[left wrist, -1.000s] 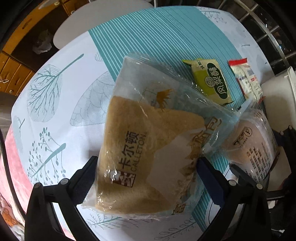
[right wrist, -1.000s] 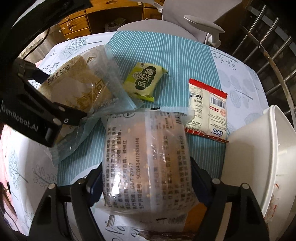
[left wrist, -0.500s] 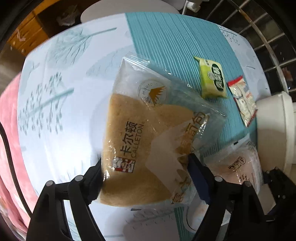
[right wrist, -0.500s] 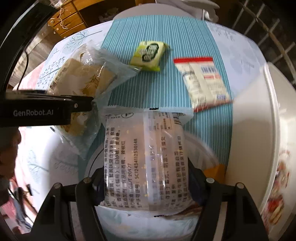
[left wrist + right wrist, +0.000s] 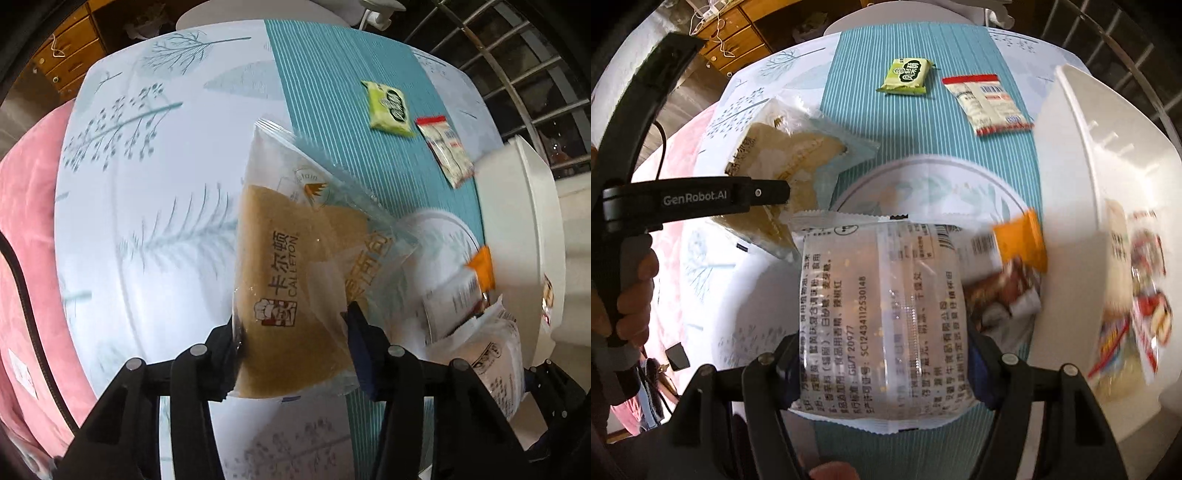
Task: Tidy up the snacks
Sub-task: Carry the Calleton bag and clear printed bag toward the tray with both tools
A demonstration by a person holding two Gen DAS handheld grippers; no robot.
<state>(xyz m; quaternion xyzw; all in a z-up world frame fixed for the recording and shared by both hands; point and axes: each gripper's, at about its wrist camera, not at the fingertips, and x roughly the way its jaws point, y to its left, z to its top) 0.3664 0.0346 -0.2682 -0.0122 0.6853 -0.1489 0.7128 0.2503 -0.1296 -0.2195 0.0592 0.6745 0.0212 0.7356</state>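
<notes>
Both claws are loaded right now; the left gripper (image 5: 293, 343) is clamped on the sandwich pack (image 5: 295, 284) (brown bread, CALLETON print), jaws pinching its near end, long axis running off toward 12 o'clock with a slight tilt to 1; the right gripper (image 5: 882, 363) has its jaws squeezed onto the clear snack bag (image 5: 882, 314) with all the printed text, long axis also pointing to 12.

What matters for the drop: the round plate (image 5: 923, 177) sits directly under and ahead of the right claw, so that bag is basically over it already; from the left claw the plate (image 5: 439, 236) lies at about 2 o'clock, so the sandwich needs a swing rightward first; my guess is the right hand goes first since it's nearer.

Already on the plate: an orange packet (image 5: 1021, 243) at the right gripper's 2 o'clock. Not yet collected on the striped teal runner (image 5: 916, 122): the green packet (image 5: 907, 75) at 12 and the red-edged sachet (image 5: 988, 105) at 1, both well apart from either claw. The white bin (image 5: 1071, 206) at 3 holds more snacks, too blurry to identify.
</notes>
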